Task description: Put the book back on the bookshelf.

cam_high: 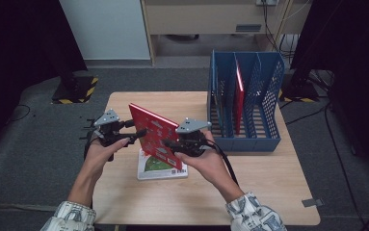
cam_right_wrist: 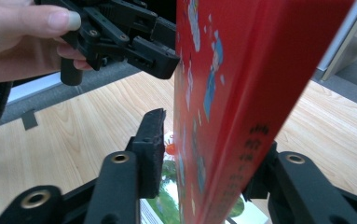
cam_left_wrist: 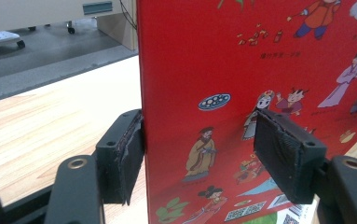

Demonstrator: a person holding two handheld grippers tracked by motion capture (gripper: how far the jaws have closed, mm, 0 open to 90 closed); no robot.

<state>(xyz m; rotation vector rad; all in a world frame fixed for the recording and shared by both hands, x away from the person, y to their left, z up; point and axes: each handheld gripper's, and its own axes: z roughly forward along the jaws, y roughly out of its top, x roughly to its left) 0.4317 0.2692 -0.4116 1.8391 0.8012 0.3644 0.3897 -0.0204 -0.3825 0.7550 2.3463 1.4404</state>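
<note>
A: Two grippers hold one red book (cam_high: 154, 134) up off the table (cam_high: 264, 192). The left gripper (cam_high: 135, 135) has its jaws pinched on the book's edge.

B: And the right gripper (cam_high: 168, 144)?

A: The book sits between its jaws. One jaw is a little bit apart from the cover, so it looks loose. I'd squeeze there first.

B: Then where?

A: I think it goes in the blue rack (cam_high: 245, 140), far past the right jaws. Keep it straight up, and don't bump the flat book (cam_high: 160, 168) lying below.
</note>
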